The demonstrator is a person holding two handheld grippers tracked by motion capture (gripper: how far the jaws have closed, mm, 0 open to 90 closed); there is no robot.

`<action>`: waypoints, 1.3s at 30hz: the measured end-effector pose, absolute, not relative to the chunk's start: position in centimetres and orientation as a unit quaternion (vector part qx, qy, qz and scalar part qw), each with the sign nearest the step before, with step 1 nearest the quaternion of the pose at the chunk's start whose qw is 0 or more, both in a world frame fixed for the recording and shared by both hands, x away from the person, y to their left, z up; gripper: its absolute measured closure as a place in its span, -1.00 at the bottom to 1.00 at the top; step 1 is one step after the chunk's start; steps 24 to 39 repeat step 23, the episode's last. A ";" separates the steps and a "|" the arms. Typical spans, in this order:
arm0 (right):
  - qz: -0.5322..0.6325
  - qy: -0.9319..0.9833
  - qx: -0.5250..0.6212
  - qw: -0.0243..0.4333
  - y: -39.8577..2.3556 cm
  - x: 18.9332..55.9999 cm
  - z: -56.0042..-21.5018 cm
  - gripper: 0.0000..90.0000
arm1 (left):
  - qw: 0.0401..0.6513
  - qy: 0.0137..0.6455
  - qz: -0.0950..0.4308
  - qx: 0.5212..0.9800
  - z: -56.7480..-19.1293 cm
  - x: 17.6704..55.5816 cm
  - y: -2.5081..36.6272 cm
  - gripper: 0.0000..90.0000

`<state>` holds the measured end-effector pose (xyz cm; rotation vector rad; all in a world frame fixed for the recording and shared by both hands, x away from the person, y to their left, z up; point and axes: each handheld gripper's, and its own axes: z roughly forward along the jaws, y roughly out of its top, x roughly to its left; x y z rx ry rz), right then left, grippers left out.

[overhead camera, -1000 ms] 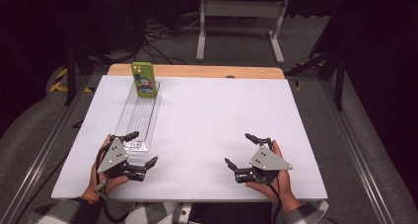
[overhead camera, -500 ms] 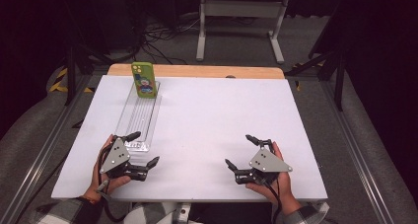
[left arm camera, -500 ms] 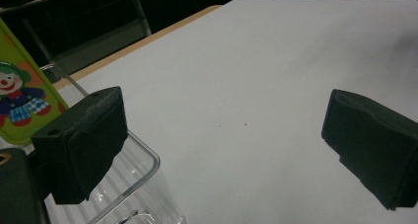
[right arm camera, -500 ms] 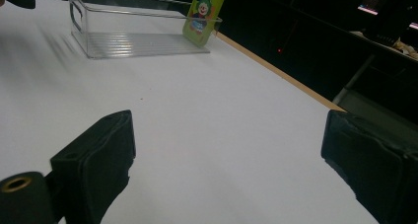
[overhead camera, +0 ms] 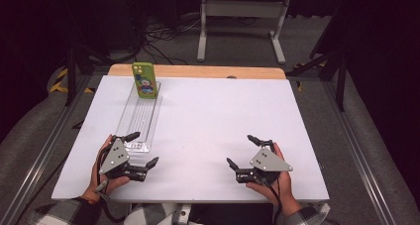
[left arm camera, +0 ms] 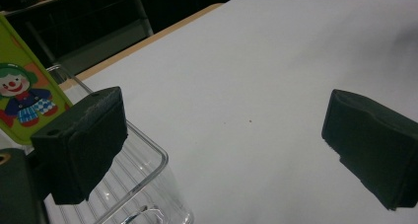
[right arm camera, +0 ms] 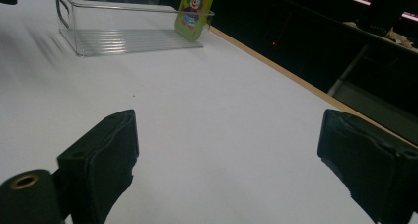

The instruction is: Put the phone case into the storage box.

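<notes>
**Both grippers wide and empty near the clear tray**

High view: the left gripper point(overhead camera: 141, 150) rests at the near end of the clear plastic tray point(overhead camera: 130, 117), jaws spread, holding nothing. The right gripper point(overhead camera: 243, 150) sits well apart on the white table point(overhead camera: 223, 111), equally wide and empty. A green phone case point(overhead camera: 144, 80) stands at the tray's far end.

Left gripper view: one jaw hangs over the tray's rounded near corner point(left arm camera: 153, 157). The tray looks light, rigid and slippery; its thin wall seems the best hold.

Right gripper view: the tray point(right arm camera: 123, 24) lies far off, the case point(right arm camera: 195, 12) leaning inside.
</notes>
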<state>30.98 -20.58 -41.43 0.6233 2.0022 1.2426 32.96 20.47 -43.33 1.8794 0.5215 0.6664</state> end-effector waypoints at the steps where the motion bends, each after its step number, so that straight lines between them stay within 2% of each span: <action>1: 0.479 0.771 0.245 0.341 -20.6 31.1 -41.4 -0.78 | 0.511 0.215 0.275 0.785 -43.5 32.9 20.2 -0.91; 5: 0.475 0.773 0.259 0.330 -20.8 31.4 -41.5 -0.77 | 0.498 0.202 0.280 0.796 -43.6 32.8 19.7 -0.92; 21: 0.463 0.772 0.253 0.354 -20.8 31.3 -41.5 -0.76 | 0.500 0.208 0.268 0.797 -43.7 33.1 19.2 -0.91; 39: 0.463 0.771 0.258 0.353 -21.0 31.3 -41.4 -0.76 | 0.497 0.205 0.271 0.799 -43.7 33.2 19.1 -0.91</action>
